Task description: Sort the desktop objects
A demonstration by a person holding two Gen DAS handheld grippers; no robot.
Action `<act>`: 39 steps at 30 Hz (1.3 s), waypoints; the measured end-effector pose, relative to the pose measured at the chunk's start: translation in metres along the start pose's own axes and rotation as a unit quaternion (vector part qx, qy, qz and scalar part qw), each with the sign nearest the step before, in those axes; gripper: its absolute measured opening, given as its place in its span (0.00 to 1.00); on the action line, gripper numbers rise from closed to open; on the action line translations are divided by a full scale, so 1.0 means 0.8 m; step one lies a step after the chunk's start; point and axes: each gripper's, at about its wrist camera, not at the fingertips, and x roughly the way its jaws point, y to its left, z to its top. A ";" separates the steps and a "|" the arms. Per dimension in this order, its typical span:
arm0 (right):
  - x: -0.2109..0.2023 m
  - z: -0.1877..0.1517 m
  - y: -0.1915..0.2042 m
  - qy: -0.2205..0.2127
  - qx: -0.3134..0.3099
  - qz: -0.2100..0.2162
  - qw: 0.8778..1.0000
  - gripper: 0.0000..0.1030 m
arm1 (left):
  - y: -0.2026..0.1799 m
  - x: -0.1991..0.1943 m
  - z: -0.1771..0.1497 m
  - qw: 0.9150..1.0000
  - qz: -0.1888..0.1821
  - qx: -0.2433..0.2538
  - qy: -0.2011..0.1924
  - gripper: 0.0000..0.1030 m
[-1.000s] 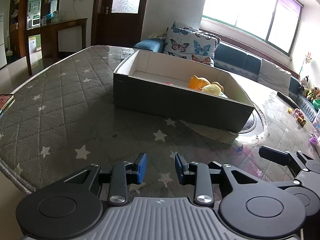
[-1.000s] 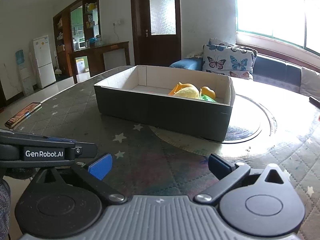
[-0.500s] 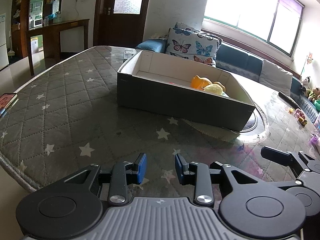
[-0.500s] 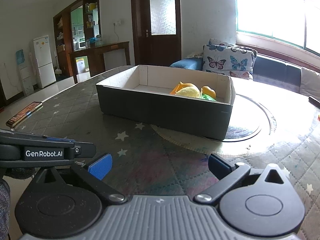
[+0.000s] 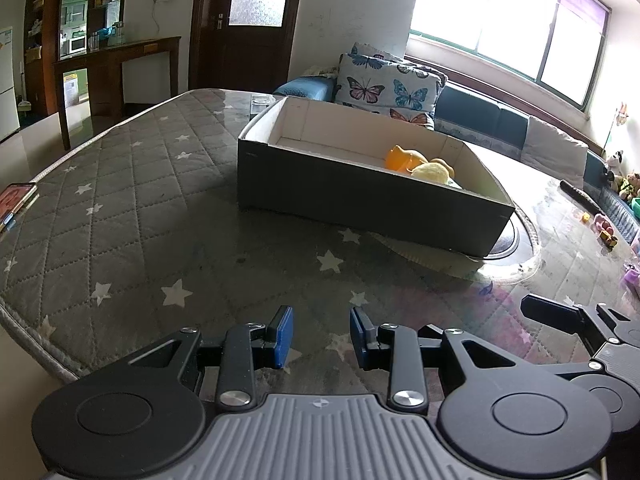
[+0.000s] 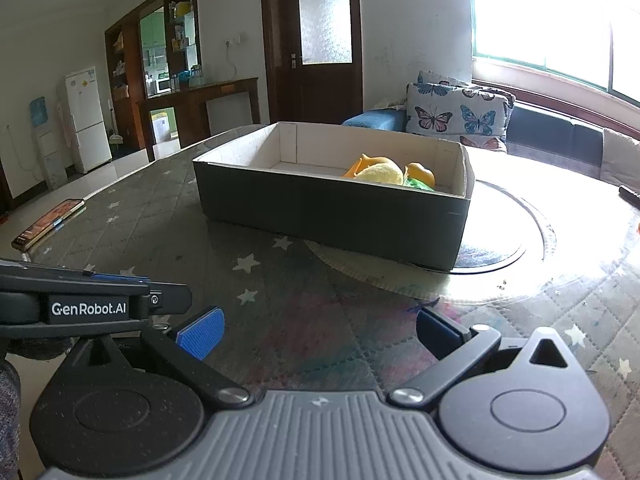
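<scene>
Right now the left tool (image 5: pixel 321 332) hovers low over the desk (image 5: pixel 132 216), a round top covered with a grey quilted cloth printed with white stars under clear glass. Its blue-padded fingers stand a narrow gap apart with nothing between them. The right tool (image 6: pixel 320 330) hangs beside it, its blue pads spread wide and likewise empty.

Ahead of both sits a shallow rectangular cardboard box (image 5: pixel 360 196), dark grey outside and white inside, resting partly on a round glass turntable (image 6: pixel 532 240). In the box's right end lie an orange plastic toy (image 6: pixel 368 164), a pale yellow rounded toy (image 6: pixel 382 174) against it, and a bit of green toy (image 6: pixel 418 184) just beside them. A smartphone (image 6: pixel 48 224) lies at the desk's left edge, well apart from the box. Small coloured toys (image 5: pixel 604 230) sit on the far right side of the desk.
</scene>
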 end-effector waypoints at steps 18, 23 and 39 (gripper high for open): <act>0.016 0.000 -0.006 0.013 0.000 -0.007 1.000 1.00 | -0.001 0.015 0.002 1.000 0.006 0.002 0.010 0.32; 0.020 0.003 -0.008 0.015 0.001 -0.009 1.000 1.00 | -0.001 0.019 0.006 1.000 0.007 0.003 0.011 0.32; 0.044 0.023 -0.018 0.025 0.012 -0.010 1.000 1.00 | 0.001 0.040 0.032 1.000 0.014 0.010 0.015 0.32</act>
